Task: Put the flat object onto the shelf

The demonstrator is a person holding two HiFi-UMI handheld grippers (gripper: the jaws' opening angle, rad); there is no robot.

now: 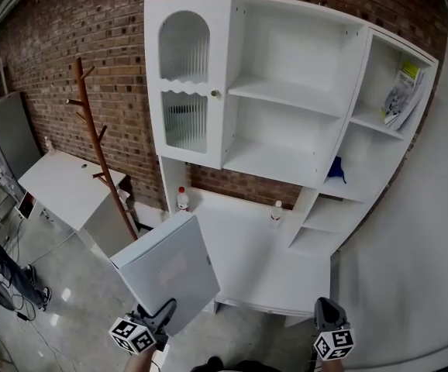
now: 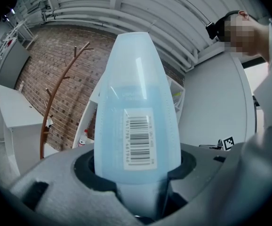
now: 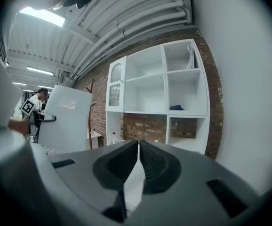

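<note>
The flat object (image 1: 170,273), a pale blue-grey panel, stands tilted in front of the white shelf unit (image 1: 286,91), low on the left of the head view. My left gripper (image 1: 162,312) is shut on its lower edge. In the left gripper view the flat object (image 2: 136,93) rises between the jaws of the left gripper (image 2: 136,173) and carries a barcode label. My right gripper (image 1: 329,312) hangs at the bottom right, shut and empty. The right gripper (image 3: 138,147) faces the shelf unit (image 3: 159,79), with the flat object (image 3: 65,119) off to its left.
A wooden coat stand (image 1: 100,146) and a tilted white desk (image 1: 65,188) stand left of the shelf unit. Two small bottles (image 1: 182,199) (image 1: 276,210) sit on its counter. A blue item (image 1: 336,169) and a booklet (image 1: 401,95) occupy the right compartments. A white wall closes the right.
</note>
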